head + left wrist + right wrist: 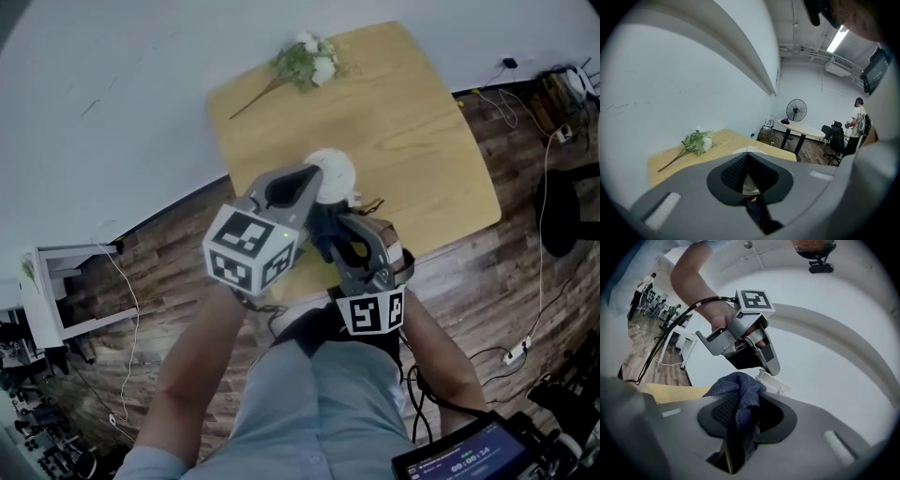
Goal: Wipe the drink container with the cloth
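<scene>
A white drink container (337,169) is held up over the near edge of the wooden table (422,141), with my left gripper (314,183) shut on it. In the left gripper view a cream part of the container (749,182) shows between the closed jaws. My right gripper (339,234) sits just behind and to the right, shut on a dark blue cloth (740,397). In the right gripper view the cloth bunches up out of the jaws, right next to the white container (772,383) under the left gripper (761,363). Whether cloth and container touch is hidden.
A sprig of white flowers (305,61) lies at the table's far edge by the white wall. Cables (539,281) run over the wood floor at right; a white shelf (56,281) stands at left. A round table (804,131), a fan (797,110) and a person (858,119) are far off.
</scene>
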`<state>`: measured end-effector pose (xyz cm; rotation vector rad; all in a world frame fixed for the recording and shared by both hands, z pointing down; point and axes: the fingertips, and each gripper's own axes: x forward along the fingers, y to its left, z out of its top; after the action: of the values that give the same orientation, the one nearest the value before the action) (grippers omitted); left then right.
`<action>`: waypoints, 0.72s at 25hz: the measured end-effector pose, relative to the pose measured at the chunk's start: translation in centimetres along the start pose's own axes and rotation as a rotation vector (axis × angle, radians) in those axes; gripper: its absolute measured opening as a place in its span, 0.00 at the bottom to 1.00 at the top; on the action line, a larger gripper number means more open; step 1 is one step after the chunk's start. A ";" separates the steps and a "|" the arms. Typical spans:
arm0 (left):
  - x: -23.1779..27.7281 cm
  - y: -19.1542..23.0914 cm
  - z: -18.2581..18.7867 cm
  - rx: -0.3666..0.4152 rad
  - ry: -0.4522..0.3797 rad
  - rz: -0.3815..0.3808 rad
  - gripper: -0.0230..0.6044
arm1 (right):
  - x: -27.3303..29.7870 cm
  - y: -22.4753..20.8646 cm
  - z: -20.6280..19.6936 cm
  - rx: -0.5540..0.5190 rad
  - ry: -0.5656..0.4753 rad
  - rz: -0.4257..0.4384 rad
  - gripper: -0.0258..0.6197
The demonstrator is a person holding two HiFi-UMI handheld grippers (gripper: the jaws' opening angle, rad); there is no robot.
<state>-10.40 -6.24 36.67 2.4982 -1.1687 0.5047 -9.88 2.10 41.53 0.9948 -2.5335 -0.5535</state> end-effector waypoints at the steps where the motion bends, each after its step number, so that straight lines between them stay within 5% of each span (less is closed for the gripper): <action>1: 0.0 0.0 0.0 0.004 0.003 -0.007 0.06 | 0.0 -0.1 0.1 -0.016 -0.006 -0.025 0.19; 18: -0.1 -0.3 -0.3 0.030 0.007 -0.055 0.06 | 0.7 -0.8 -0.7 -0.015 0.026 -0.057 0.19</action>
<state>-10.31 -5.88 36.79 2.5446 -1.0939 0.5199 -9.60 0.86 41.89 1.0644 -2.4819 -0.5712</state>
